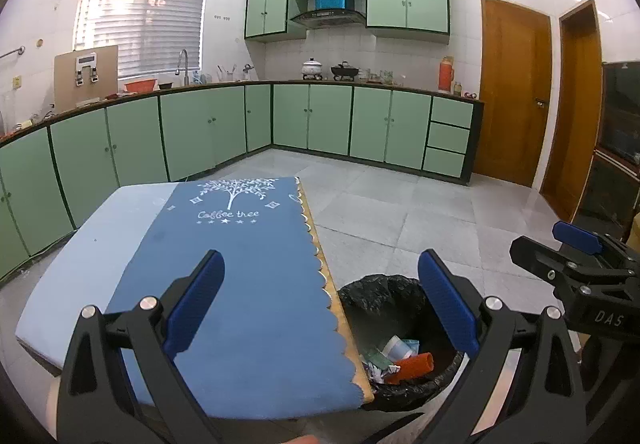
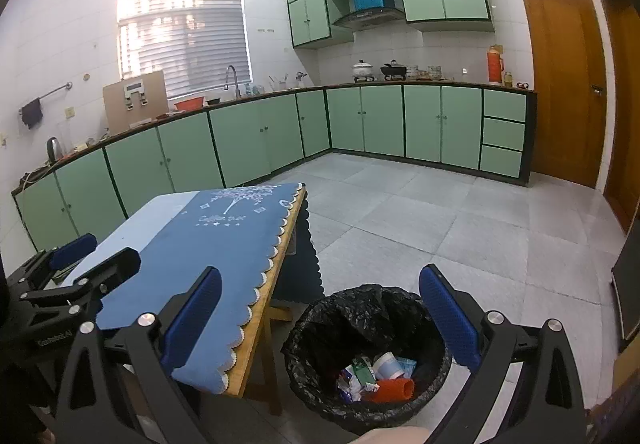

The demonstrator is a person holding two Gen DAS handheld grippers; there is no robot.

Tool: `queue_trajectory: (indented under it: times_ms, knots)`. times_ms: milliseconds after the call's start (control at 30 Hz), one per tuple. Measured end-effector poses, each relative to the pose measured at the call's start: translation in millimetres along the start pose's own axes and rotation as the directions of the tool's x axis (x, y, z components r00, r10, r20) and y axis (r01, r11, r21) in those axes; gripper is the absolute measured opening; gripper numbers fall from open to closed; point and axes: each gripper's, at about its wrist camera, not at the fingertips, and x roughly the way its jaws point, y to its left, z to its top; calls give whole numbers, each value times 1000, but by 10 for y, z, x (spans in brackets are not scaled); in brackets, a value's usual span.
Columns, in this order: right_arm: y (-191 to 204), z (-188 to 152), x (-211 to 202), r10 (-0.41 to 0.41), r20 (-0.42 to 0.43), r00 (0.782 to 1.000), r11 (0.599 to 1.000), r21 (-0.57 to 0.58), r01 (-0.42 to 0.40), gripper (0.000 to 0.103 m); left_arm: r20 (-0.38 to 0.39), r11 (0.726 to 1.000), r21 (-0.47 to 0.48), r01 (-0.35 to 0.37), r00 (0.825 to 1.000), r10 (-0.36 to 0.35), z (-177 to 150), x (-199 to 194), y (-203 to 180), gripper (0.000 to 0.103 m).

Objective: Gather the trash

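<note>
1. Left wrist view: my left tongs (image 1: 320,308) are spread wide and hold nothing. Between and beyond the two blue pads lies the counter (image 1: 100,268), covered by a blue cloth (image 1: 240,264) printed with a white tree; I see no litter on its top. Just beyond the right pad, beside the counter's edge, stands the trash bin (image 1: 384,296) with a black liner. Trash (image 1: 400,358) lies inside it: an orange roll, a pale cup, crumpled wrappers. My right tongs (image 1: 576,244) hang to the far right, also spread apart and empty.

2. Right wrist view: my right tongs (image 2: 320,312) are wide open, holding nothing. The trash bin (image 2: 360,308) sits directly between the pads, below them, with the trash (image 2: 376,376) at its bottom. The counter (image 2: 256,348) is to the left, its top bare. The left tongs (image 2: 92,252) show at far left, open.

3. My judgement: collection looks finished or nearly so; no loose litter shows on the counter or the floor (image 2: 460,228).
</note>
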Motion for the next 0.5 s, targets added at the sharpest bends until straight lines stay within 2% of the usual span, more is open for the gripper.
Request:
queue_trajectory:
  times_ms: [500]
  knots:
    - [43, 5, 14, 9, 1, 1000, 1000, -14, -9, 97, 5, 1000, -12, -16, 1000, 16, 5, -7, 73, 94]
